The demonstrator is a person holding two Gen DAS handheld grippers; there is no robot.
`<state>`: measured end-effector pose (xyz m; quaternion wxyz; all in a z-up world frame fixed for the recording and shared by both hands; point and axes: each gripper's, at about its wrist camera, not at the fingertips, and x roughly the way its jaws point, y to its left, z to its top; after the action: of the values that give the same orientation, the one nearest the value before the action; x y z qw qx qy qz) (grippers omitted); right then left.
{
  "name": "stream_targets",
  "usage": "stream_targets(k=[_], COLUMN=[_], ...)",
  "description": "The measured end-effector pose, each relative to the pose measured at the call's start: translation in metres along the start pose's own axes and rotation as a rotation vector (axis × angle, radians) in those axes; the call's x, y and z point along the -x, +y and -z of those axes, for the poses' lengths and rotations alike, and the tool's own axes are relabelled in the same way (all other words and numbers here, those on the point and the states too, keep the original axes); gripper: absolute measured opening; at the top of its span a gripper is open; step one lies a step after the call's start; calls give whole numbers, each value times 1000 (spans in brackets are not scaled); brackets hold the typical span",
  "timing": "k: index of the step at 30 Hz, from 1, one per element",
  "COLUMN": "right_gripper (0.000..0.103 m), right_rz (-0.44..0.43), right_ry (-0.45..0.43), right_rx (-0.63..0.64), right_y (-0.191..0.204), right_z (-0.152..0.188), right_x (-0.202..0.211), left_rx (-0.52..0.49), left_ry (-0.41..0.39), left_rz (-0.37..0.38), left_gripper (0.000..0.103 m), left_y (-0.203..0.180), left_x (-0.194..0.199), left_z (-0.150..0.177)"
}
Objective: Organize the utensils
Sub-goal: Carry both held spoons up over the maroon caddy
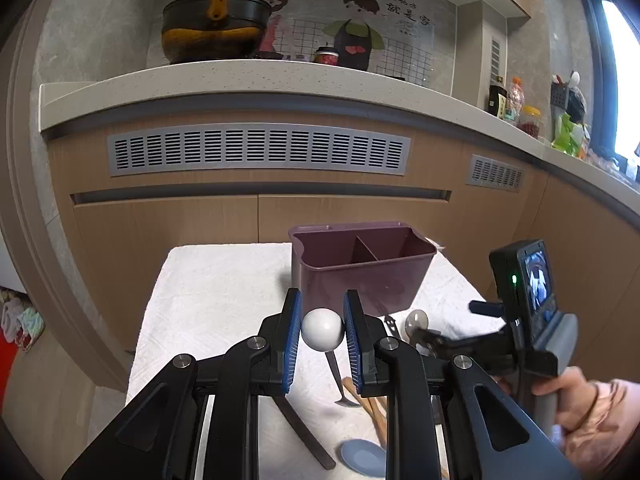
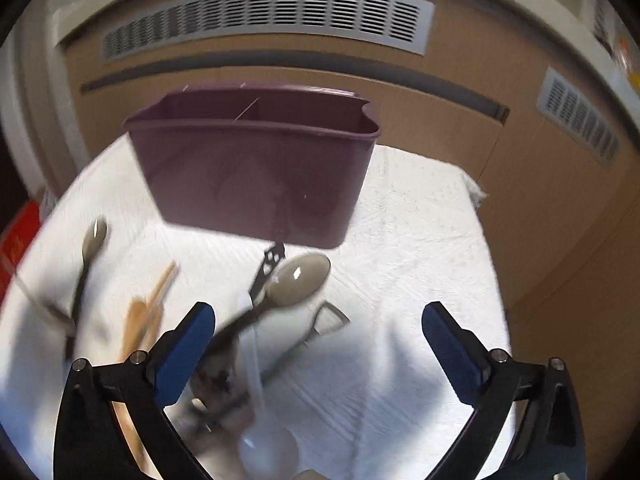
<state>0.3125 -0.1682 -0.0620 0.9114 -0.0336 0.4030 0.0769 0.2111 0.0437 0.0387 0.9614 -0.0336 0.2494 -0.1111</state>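
Observation:
My left gripper (image 1: 322,330) is shut on a white spoon (image 1: 323,329), its round bowl end between the blue pads, held above the white cloth just in front of the purple two-compartment utensil holder (image 1: 362,264). My right gripper (image 2: 318,344) is open and empty, low over a pile of utensils. Under it lie a beige-bowled spoon (image 2: 298,278), a white ladle (image 2: 264,432), a metal peeler (image 2: 330,320) and a dark slotted utensil (image 2: 269,262). The holder (image 2: 256,168) stands just beyond them, and both its compartments look empty.
Wooden chopsticks (image 2: 150,308) and another spoon (image 2: 94,236) lie left on the cloth. A blue-grey spoon (image 1: 362,456), chopsticks (image 1: 370,408) and a dark handle (image 1: 304,432) lie below my left gripper. Wooden cabinets (image 1: 256,220) stand behind the cloth-covered table (image 1: 208,292).

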Motion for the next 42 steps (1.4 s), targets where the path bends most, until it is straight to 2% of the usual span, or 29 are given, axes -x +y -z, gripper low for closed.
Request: stream_targets(k=[1, 3, 5, 7, 9, 11, 12, 19, 23, 26, 30, 35, 38, 42], right_gripper=[102, 102, 94, 68, 60, 30, 28, 28, 27, 27, 27, 27, 27, 27], right_rz=[-5, 48, 80, 88, 77, 67, 44, -83, -75, -92, -98, -33, -6, 6], right_ry=[-1, 38, 80, 125, 173, 157, 153, -53, -131, -189, -332, -509, -548, -539], right_rx=[-39, -60, -46, -43, -50, -34, -17, 98, 152, 138, 140, 169, 165, 163], right_y=[0, 8, 18, 24, 25, 25, 25, 19, 14, 8, -5, 2, 1, 2], right_z=[-3, -8, -9, -10, -10, -10, -10, 0, 6, 0, -39, -98, -131, -154], right_x=[-5, -20, -36, -51, -62, -56, -50, 35, 75, 97, 129, 163, 156, 126], left_rx=[5, 15, 22, 30, 36, 35, 34, 28, 16, 12, -34, -97, -110, -87], left_ry=[-3, -5, -6, -3, 5, 14, 17, 28, 24, 4, -79, -215, -266, -246], left_rz=[2, 2, -2, -2, 0, -3, -3, 0, 8, 27, 50, 46, 27, 41], left_gripper=[22, 22, 22, 22, 22, 22, 22, 22, 22, 22, 22, 22, 22, 22], left_y=[2, 7, 10, 13, 15, 16, 16, 8, -3, -12, -27, -38, -36, -27], left_x=[-1, -3, -5, -7, -9, -10, -10, -7, -4, 2, 13, 10, -9, -49], left_z=[0, 2, 3, 5, 7, 9, 10, 12, 9, -5, -49, -114, -139, -154])
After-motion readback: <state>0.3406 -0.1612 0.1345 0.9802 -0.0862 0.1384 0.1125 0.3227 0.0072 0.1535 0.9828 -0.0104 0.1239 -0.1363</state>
